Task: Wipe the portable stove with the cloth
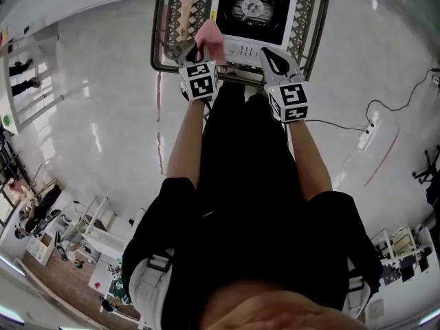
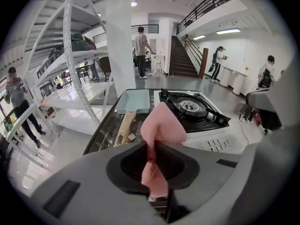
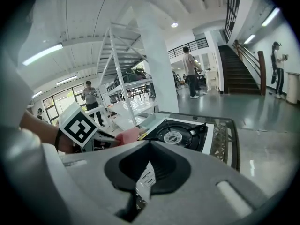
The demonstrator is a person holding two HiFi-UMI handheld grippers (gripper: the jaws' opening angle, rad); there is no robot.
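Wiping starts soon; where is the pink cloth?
The pink cloth is pinched in the left gripper's shut jaws, upper middle of the head view, just short of the portable stove's front-left edge.

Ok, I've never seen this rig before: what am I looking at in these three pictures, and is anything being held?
There is no robot arm here. A person holds a hand-held gripper in each hand. The head view comes from a camera on the person's head, looking steeply down. The other two pictures come from cameras riding on each gripper, looking along its fingers. The cubes with square markers are part of the grippers.

Ahead stands a table with a portable stove on it and a pale blue tray beside the stove.

The left gripper is closed on a pink cloth, close to the stove's front. The right gripper has its fingers together, and only a small white printed label shows at their seam.
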